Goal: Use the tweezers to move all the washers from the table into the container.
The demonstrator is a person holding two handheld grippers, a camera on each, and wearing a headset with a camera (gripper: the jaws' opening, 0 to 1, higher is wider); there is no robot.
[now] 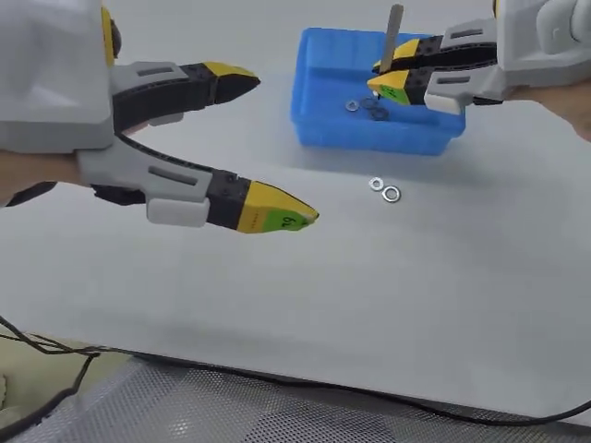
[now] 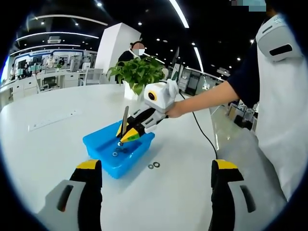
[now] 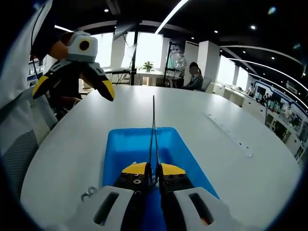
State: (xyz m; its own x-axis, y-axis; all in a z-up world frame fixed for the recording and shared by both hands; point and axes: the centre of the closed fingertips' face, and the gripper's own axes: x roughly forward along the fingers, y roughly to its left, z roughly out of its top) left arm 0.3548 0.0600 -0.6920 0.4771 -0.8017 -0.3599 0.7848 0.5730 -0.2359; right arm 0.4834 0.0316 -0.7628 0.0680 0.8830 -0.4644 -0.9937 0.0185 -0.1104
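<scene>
1. Your left gripper (image 1: 282, 148): nearest the head camera, at the left of the head view. Its jaws are spread wide (yellow tips, black shanks) above the white table (image 1: 323, 295), well apart from the container.

2. Your right gripper (image 1: 379, 78): far side, reaching in from the right over the container. Its jaws are closed narrow on the tweezers (image 1: 394, 28), which they clamp at mid-length. The upper end of the tweezers stands above the jaws, and the points go down into the container. In the right gripper view the two thin legs run straight ahead from between the yellow tips, almost together. You cannot tell from any view whether the points hold a washer.

3. Blue plastic container (image 1: 369, 134): rectangular, open-topped, standing on the table at the far middle of the head view, under your right gripper.

4. Washers in the container (image 1: 369, 103): about three small metal rings on the blue floor, close together (just beside the right gripper's tips in the head view).

5. Washers on the table (image 1: 391, 194): two rings, touching or nearly so, lying just in front of the container's near wall and outside it. In the left gripper view they lie between your two left jaws, further out.

6. Black cable (image 1: 277, 383): runs along the table's near edge, with grey perforated sheet (image 1: 231, 411) below it.

7. Potted green plant (image 2: 137, 72): on the table beyond the container, in the left gripper view.
</scene>
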